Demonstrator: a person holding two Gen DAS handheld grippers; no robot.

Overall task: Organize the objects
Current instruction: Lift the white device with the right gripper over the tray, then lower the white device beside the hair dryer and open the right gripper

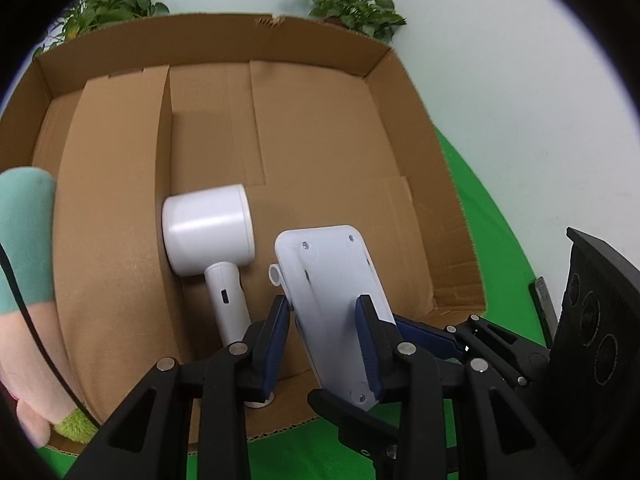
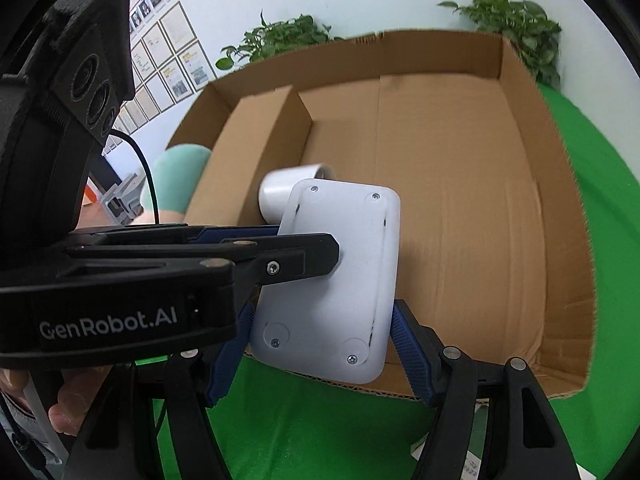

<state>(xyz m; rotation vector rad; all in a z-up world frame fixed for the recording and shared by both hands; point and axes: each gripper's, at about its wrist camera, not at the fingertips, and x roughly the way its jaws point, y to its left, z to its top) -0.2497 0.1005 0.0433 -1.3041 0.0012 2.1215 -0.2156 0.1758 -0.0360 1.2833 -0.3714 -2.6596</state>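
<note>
Nearest the cameras, both grippers are on one white flat device (image 2: 332,280), a rounded rectangular plastic piece turned with its screwed underside to view. The left gripper (image 1: 326,340) grasps its long edges between the blue pads, and the right gripper (image 2: 320,336) brackets its lower end; its pads look pressed to the edges, though whether they truly bear on it I cannot tell for certain. The device hangs tilted over the near wall of the cardboard box (image 1: 400,68), not yet set down inside.

Just beyond it, a white hair dryer (image 1: 212,236) already lies on the box floor, head against a raised cardboard flap (image 1: 120,184). That one looks placed. At the left edge sits a plush toy (image 1: 24,264), apparently at or outside the box's near corner, so it likely remains to be packed. The box rests on a green surface (image 1: 492,216); two potted plants (image 1: 352,4) stand behind.

My judgement: roughly midway, one item in, one arriving.
</note>
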